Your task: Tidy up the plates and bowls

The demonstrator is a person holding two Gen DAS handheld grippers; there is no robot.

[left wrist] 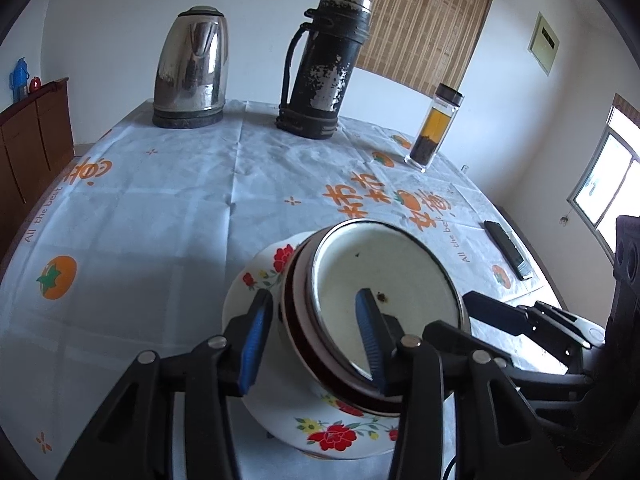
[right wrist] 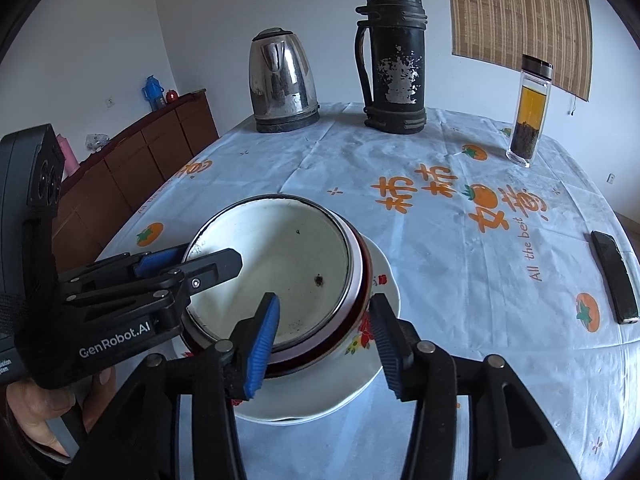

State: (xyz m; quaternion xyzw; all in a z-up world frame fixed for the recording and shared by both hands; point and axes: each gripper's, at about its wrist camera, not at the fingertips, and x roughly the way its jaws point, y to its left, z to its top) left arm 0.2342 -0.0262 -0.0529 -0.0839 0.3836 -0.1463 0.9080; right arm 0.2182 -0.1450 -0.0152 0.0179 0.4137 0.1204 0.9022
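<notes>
A white enamel bowl [left wrist: 380,280] with a dark rim sits nested in a red-banded bowl [left wrist: 298,332], stacked on a white plate with red flowers [left wrist: 340,436]. My left gripper [left wrist: 316,336] is open, its jaws straddling the left rim of the bowl stack, one finger inside the bowl. In the right wrist view the same bowl [right wrist: 280,248] rests on the plate [right wrist: 384,280]. My right gripper [right wrist: 324,340] is open, straddling the stack's right rim. The left gripper [right wrist: 192,260] also shows there, at the bowl's left edge.
A steel kettle [left wrist: 192,68], a black thermos [left wrist: 324,60] and a glass tea bottle [left wrist: 434,128] stand at the table's far side. A black phone [right wrist: 614,282] lies at the right. A wooden sideboard [right wrist: 132,168] stands left of the table.
</notes>
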